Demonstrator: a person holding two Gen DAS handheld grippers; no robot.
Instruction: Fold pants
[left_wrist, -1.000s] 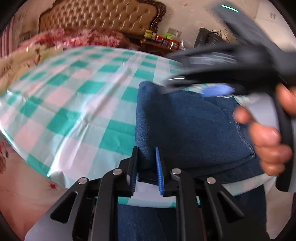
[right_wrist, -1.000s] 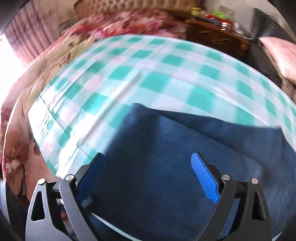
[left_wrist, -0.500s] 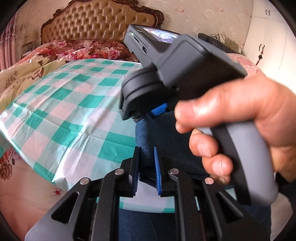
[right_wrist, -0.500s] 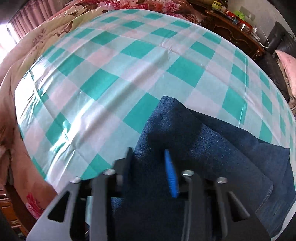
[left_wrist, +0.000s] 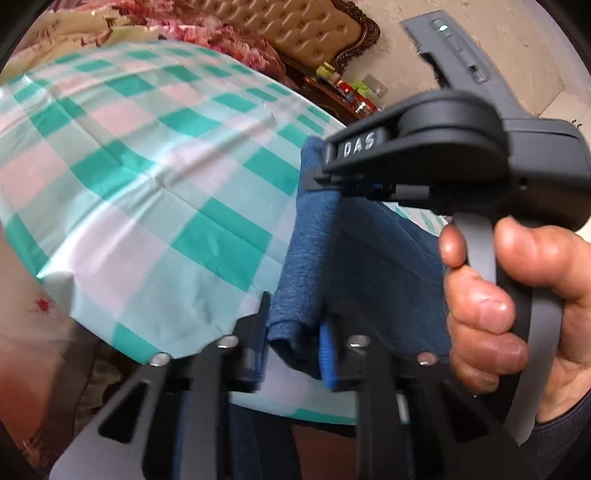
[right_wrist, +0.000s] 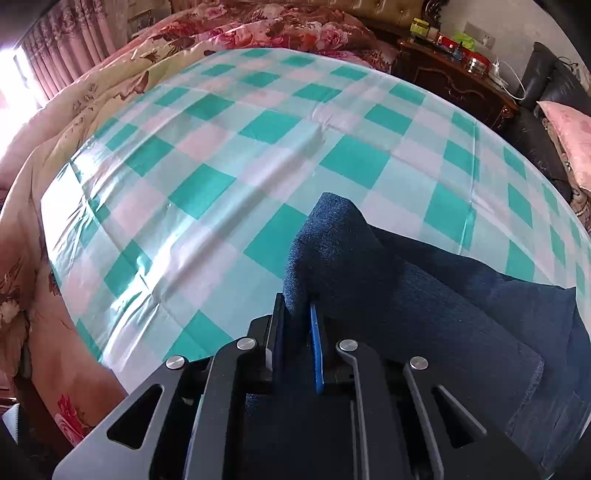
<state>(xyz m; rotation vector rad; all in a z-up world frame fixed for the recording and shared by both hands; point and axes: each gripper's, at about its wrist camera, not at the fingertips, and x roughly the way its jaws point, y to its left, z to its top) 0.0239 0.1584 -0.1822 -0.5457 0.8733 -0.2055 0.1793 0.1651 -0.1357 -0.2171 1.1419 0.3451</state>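
Observation:
Dark blue denim pants (left_wrist: 314, 240) lie on a green, pink and white checked cloth (left_wrist: 147, 177) near its front edge. My left gripper (left_wrist: 293, 332) is shut on a fold of the pants at the near edge. My right gripper (right_wrist: 297, 325) is shut on another raised fold of the pants (right_wrist: 369, 273); the fabric stands up in a ridge from its jaws. In the left wrist view the right gripper's body (left_wrist: 443, 155) and the hand holding it fill the right side, just beyond the left gripper.
The checked cloth (right_wrist: 240, 155) covers a bed with floral bedding (right_wrist: 258, 26) behind and to the left. A padded headboard (left_wrist: 314, 33) and a dark wooden nightstand (right_wrist: 454, 70) with small items stand at the back. A dark chair with a pink cushion (right_wrist: 565, 122) is at far right.
The right gripper went from open above the pants to shut on a fold. Both grippers have lifted the fabric edge, and the left view has swung to the left.

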